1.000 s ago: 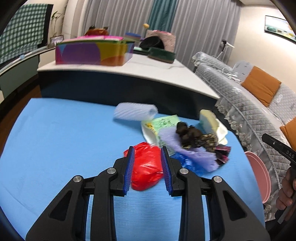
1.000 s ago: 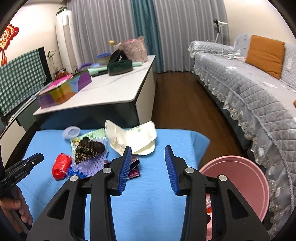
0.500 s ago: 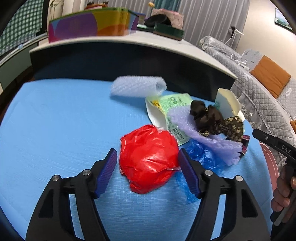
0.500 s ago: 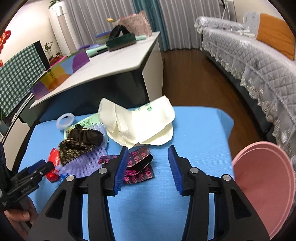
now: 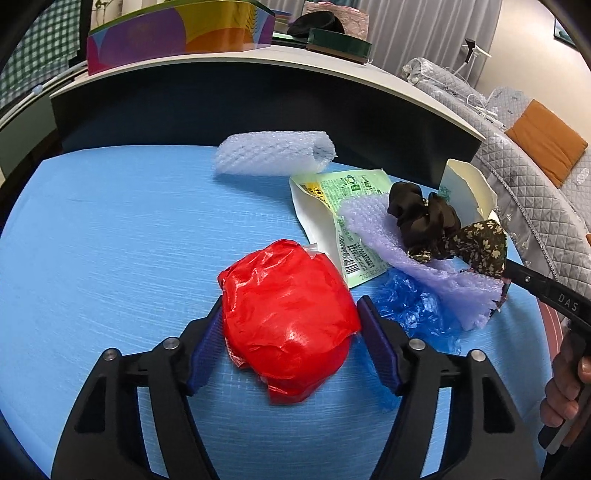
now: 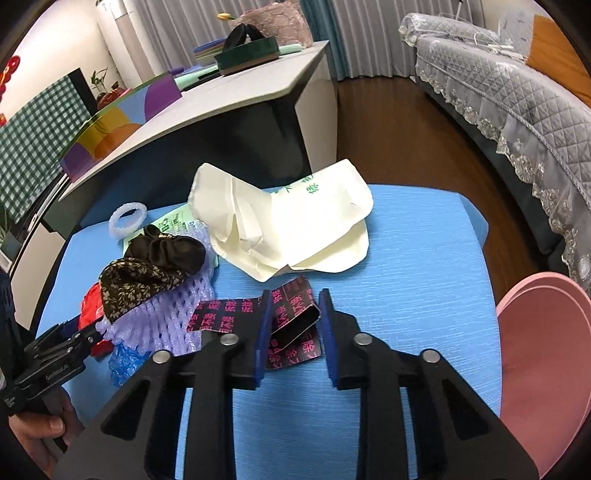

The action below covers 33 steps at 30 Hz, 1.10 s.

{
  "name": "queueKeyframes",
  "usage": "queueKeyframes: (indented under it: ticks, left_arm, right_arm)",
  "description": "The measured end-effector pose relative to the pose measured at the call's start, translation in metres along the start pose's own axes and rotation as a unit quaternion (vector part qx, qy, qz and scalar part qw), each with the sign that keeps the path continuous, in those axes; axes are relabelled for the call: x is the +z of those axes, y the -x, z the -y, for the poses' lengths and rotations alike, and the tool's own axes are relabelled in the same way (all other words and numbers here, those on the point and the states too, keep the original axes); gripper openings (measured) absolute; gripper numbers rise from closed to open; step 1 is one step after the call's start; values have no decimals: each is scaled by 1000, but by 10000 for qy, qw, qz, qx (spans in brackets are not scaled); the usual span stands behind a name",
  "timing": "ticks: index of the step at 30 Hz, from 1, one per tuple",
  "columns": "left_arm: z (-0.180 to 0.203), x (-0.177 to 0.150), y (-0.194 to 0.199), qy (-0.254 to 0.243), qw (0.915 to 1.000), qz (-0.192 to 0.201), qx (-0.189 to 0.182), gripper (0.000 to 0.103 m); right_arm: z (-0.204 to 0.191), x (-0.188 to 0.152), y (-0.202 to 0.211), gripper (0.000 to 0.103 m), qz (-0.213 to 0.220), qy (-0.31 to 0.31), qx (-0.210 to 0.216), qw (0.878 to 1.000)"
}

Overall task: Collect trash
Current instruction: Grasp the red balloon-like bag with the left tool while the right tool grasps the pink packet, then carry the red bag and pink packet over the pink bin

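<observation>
A crumpled red plastic bag [image 5: 288, 317] lies on the blue table [image 5: 110, 240]. My left gripper [image 5: 290, 345] is open with its blue pads on either side of the bag, at its edges. My right gripper [image 6: 293, 332] is open around a black wrapper with pink characters [image 6: 291, 325], low over the table. Other trash lies between: a purple foam net [image 5: 417, 254] under dark floral cloth [image 5: 443, 229], a crumpled blue bag [image 5: 413, 310], a green-and-white packet [image 5: 332, 221], a white foam sleeve [image 5: 273, 153] and a cream paper bag [image 6: 288, 229].
A pink bin [image 6: 543, 373] stands off the table's right edge. A white-topped dark counter [image 6: 221, 99] with a colourful box [image 5: 177, 33] runs behind the table. A grey sofa [image 6: 517, 85] with orange cushions is at the right.
My left gripper opened wider and moved forward until the red bag sat between its pads. My right gripper dropped forward and down over the black-and-pink wrapper.
</observation>
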<state>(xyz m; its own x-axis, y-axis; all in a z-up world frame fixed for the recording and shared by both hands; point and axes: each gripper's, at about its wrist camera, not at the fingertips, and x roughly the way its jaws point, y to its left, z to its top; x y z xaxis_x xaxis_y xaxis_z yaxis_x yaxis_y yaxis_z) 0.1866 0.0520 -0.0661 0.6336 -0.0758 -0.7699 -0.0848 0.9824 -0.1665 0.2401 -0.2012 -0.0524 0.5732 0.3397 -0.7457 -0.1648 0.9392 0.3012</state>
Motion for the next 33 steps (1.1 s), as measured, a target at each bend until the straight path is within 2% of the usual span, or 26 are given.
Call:
queueKeyframes:
  ticks: [9,20,33]
  left_arm:
    - [8,4,19,-223,9991,332,166,65]
    - [25,3,49,-441,9964,705,152,65]
    - [57,-5,81,-785,9912,1067,45,65]
  right_arm:
    - [-11,3,33,10,409,280,25,9988]
    - [-17,-5,82,10,956,599,-85,9936]
    - [-5,-19,140,10,1466,625,-360,9866]
